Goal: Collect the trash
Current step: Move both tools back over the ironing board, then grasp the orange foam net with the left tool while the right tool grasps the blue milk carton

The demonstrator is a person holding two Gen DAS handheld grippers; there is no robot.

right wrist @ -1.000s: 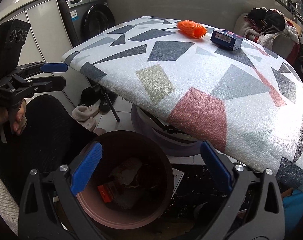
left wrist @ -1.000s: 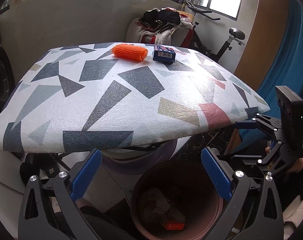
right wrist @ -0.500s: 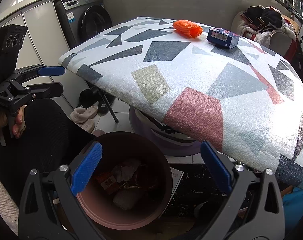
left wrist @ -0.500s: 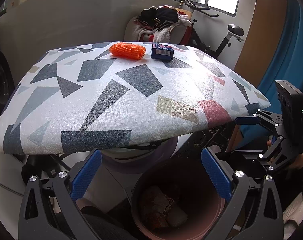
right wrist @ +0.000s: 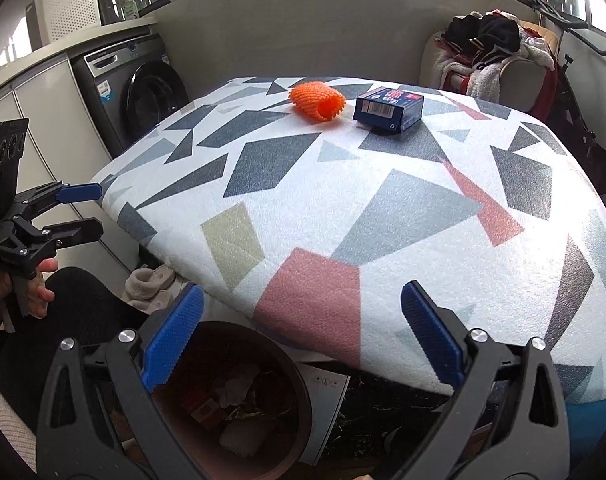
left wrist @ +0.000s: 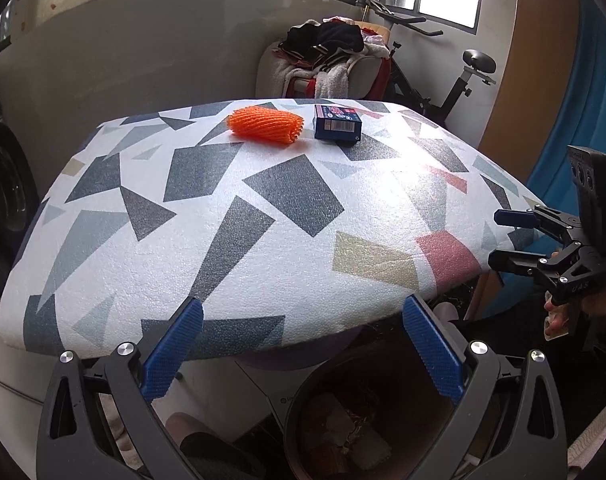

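Both claws are held wide apart and empty at the near edge of the tabletop [left wrist: 263,248]: the left claw [left wrist: 301,344] and the right claw [right wrist: 301,340] each hover above the brown bin [right wrist: 291,376] that stands on the floor below that edge, with several scraps already lying inside it. Two pieces of trash are left at the far side of the tabletop, well apart from both claws: an orange foam net sleeve [left wrist: 266,124] and, just to its right, a dark blue box [left wrist: 337,122]. A reach-out step is judged to be in hand; next, a forward reach across the tabletop is called for. The sleeve's long axis lies roughly left to right, its open end turned right and nearward. The box lies flat, long axis also roughly left to right.
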